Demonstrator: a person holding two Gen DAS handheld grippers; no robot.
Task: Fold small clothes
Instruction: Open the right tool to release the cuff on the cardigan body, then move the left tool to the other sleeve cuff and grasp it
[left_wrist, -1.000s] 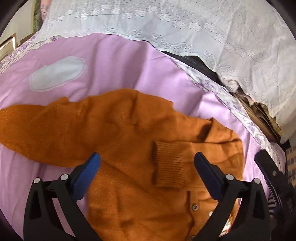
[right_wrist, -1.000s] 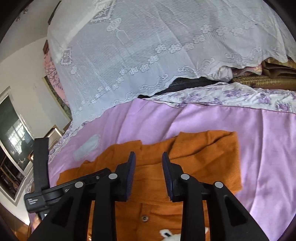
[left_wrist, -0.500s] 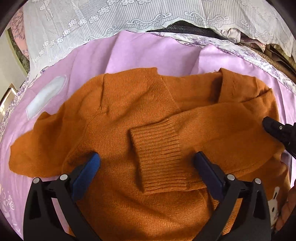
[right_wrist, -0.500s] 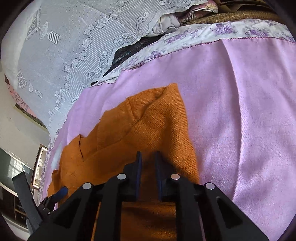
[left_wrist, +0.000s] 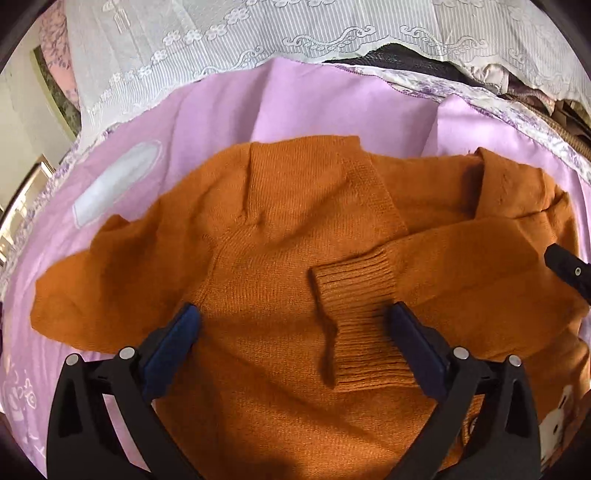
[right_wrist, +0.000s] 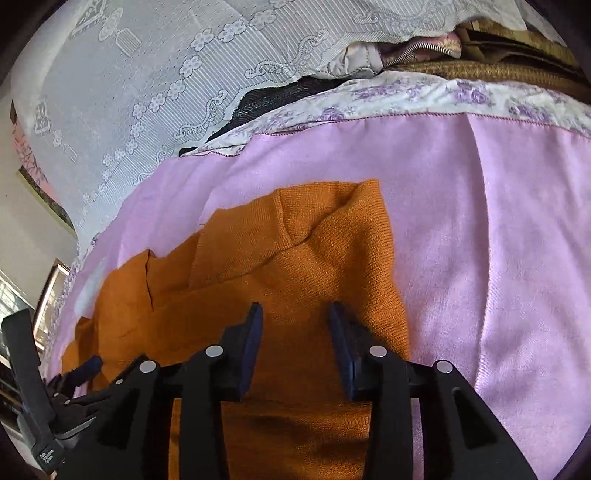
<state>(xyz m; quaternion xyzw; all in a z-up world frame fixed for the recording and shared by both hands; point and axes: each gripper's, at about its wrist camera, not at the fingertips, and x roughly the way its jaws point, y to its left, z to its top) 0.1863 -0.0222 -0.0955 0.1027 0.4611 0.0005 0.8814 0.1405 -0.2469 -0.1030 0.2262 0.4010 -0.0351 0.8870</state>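
Observation:
An orange knitted cardigan (left_wrist: 280, 258) lies flat on the pink sheet (left_wrist: 303, 107). One sleeve is folded across its chest, with the ribbed cuff (left_wrist: 354, 306) near the middle. The other sleeve (left_wrist: 85, 295) stretches out to the left. My left gripper (left_wrist: 294, 314) hovers open and wide just over the chest, the cuff between its fingers but not pinched. My right gripper (right_wrist: 297, 314) is low over the folded sleeve by the shoulder (right_wrist: 332, 236). Its jaws are opening, and knit lies under them, not pressed between the pads. Its tip shows at the right edge (left_wrist: 565, 266) of the left wrist view.
A white lace cloth (right_wrist: 155, 74) hangs behind the bed. The sheet's floral border (right_wrist: 424, 92) runs along the back, with piled fabrics (right_wrist: 480, 48) beyond it. A white patch (left_wrist: 114, 184) is on the sheet to the left. A rabbit motif (left_wrist: 557, 424) marks the cardigan's front.
Both grippers came down closer to the cardigan. The right jaws narrowed over the folded sleeve, then spread apart again. The left view swung to centre on the chest and cuff.

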